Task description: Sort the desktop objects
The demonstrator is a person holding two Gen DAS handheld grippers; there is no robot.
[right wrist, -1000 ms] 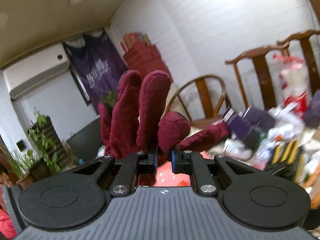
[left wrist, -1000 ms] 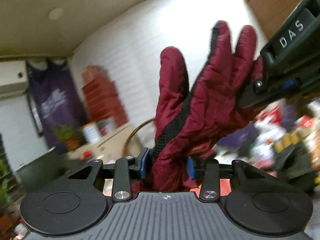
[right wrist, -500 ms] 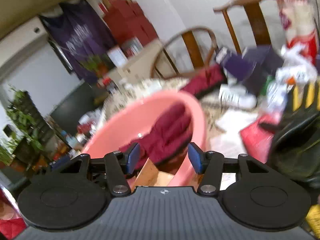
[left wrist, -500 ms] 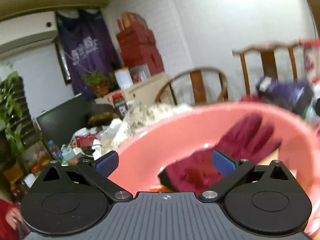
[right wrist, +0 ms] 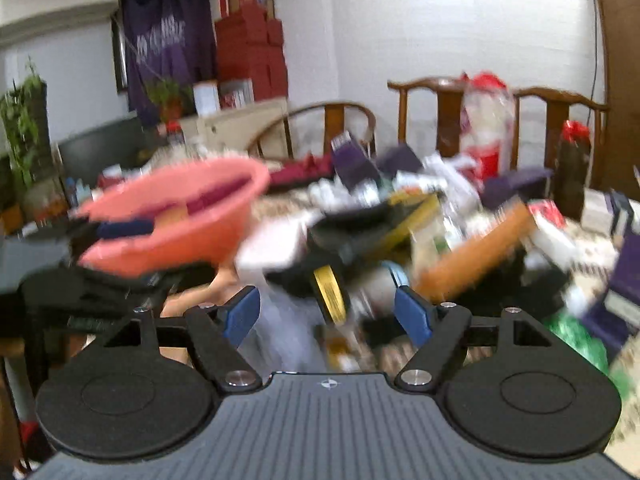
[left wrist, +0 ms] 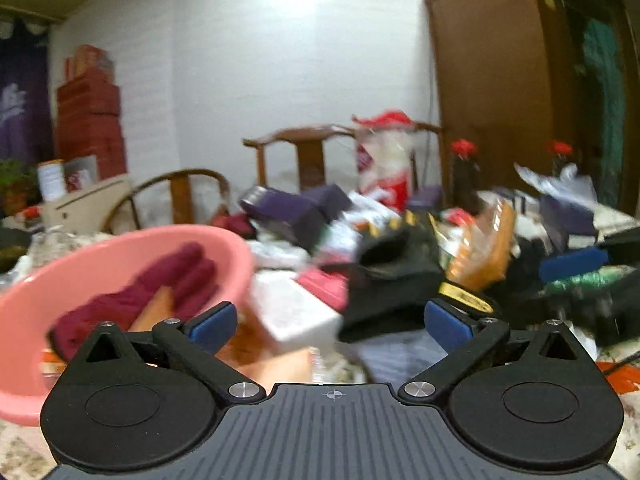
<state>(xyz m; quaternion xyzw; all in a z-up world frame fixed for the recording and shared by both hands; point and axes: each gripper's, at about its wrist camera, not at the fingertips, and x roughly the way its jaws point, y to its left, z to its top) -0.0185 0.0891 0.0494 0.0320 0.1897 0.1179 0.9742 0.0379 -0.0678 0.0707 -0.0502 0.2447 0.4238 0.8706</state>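
With the maroon glove (left wrist: 136,300) lying in the pink basin (left wrist: 36,292), both the left gripper (left wrist: 327,322) and right gripper (right wrist: 327,316), jaws just opened and empty, are being turned toward the black glove (left wrist: 392,276) on the cluttered surface (left wrist: 616,380), judged next for grasping.

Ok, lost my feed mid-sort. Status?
Left gripper open, empty. Right gripper just opened, empty. Maroon glove in pink basin. Cluttered pile ahead, black glove nearest.
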